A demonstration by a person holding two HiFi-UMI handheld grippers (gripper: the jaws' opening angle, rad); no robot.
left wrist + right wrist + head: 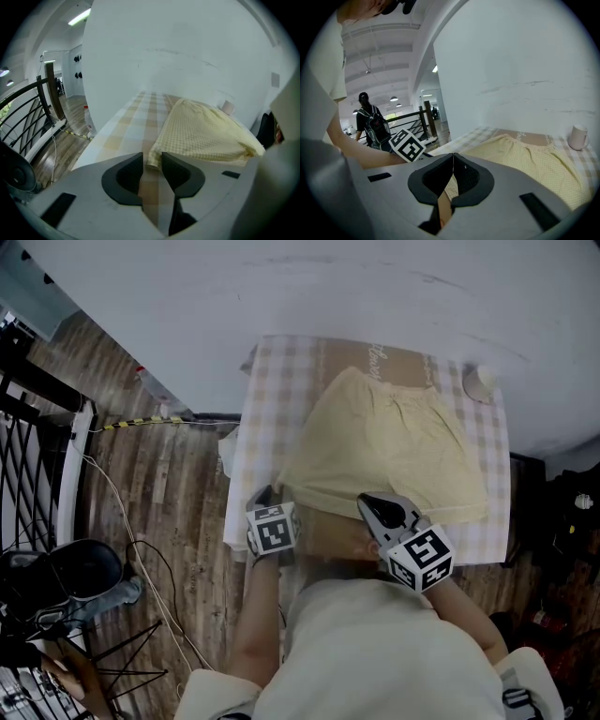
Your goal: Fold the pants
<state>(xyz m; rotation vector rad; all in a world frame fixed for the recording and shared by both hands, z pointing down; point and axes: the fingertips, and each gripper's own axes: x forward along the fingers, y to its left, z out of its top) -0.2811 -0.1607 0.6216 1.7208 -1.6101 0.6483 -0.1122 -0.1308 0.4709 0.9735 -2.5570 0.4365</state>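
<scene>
Folding had not visibly begun: the pants [394, 442], pale yellow and short-legged, lay spread in 1 layer on the worktop [267, 399], with the waistband toward the wall and both hems toward the person. The left gripper [266, 495] sat at the left hem corner. Its jaws stood a narrow gap apart with that corner lying between the tips, seemingly not yet pinched. The right gripper [368, 503] hovered at the hem further right with its tips pressed together. No cloth showed between them, though checked fabric was visible just behind. All folds appeared to remain: taking hold of the hem, bringing 1 leg over the other, then doubling the length (a judgement from the flat lie of the garment).

A checked cloth covered the worktop, which stood against a plain white wall [281, 287]. A white cup [480, 381] stood at the far right corner, just beside the waistband. The wood-plank floor [178, 493] carried loose cables at left. A dark railing [28, 103] and a distant person with a backpack [370, 124] showed an open hall beyond.
</scene>
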